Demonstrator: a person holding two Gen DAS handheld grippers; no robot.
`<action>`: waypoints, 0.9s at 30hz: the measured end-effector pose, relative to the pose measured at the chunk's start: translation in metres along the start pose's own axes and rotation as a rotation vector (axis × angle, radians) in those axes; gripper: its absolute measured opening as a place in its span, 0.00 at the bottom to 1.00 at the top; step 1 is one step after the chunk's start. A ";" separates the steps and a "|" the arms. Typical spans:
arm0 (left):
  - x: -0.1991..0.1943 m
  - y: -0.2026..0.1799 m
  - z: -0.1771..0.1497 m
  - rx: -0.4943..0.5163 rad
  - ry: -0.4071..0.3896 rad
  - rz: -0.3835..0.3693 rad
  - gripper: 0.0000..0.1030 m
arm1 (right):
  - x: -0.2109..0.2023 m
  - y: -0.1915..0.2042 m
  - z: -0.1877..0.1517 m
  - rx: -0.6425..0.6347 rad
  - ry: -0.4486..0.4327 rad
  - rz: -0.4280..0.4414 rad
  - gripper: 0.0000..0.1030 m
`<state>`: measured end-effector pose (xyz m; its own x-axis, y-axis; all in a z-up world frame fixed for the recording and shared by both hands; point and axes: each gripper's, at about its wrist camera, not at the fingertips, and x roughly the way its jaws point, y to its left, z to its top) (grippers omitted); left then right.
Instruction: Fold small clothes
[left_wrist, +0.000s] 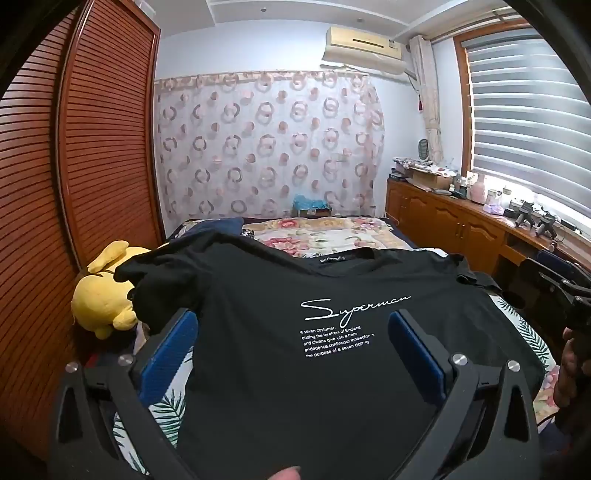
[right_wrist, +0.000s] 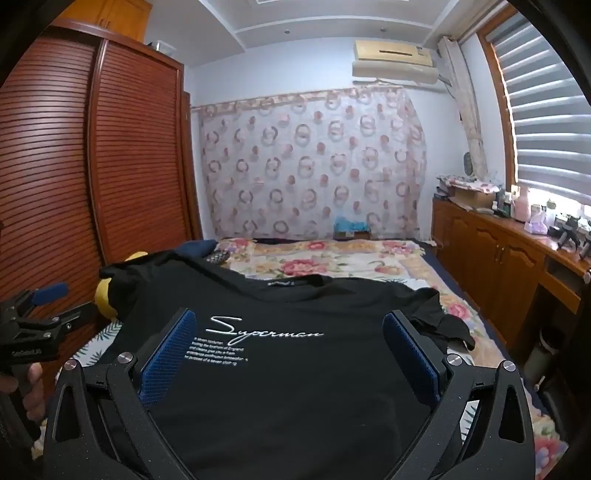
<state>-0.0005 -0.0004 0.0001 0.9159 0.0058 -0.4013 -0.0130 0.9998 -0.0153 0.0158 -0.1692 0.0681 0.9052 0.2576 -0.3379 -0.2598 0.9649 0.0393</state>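
A black T-shirt (left_wrist: 295, 295) with white "Superman" script lies spread flat, front up, on the bed, collar toward the far wall; in the right wrist view the T-shirt (right_wrist: 288, 369) fills the foreground. My left gripper (left_wrist: 291, 325) hovers over the shirt's lower left part, jaws wide open, nothing between the blue pads (left_wrist: 413, 350). My right gripper (right_wrist: 290, 328) hangs open above the shirt's lower right part, its pads (right_wrist: 410, 350) apart from the cloth. Each gripper shows at the edge of the other's view, held by a hand.
The bed (left_wrist: 332, 232) carries a floral quilt beyond the shirt. A yellow plush toy (left_wrist: 99, 291) lies at the left edge by the wooden louvred wardrobe (left_wrist: 92, 147). A wooden cabinet (right_wrist: 498, 251) with clutter runs along the right under the window.
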 end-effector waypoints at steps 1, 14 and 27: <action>0.000 0.000 0.000 -0.002 -0.003 -0.001 1.00 | 0.000 0.000 0.000 -0.002 -0.002 0.004 1.00; 0.001 0.001 0.000 0.000 0.001 -0.001 1.00 | -0.001 0.001 0.000 0.006 -0.008 0.002 1.00; 0.000 0.000 0.000 0.000 -0.002 0.001 1.00 | 0.000 0.000 -0.007 0.012 -0.010 0.005 1.00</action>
<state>-0.0003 0.0000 0.0002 0.9168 0.0070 -0.3994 -0.0139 0.9998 -0.0143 0.0135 -0.1699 0.0620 0.9072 0.2628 -0.3285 -0.2603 0.9641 0.0523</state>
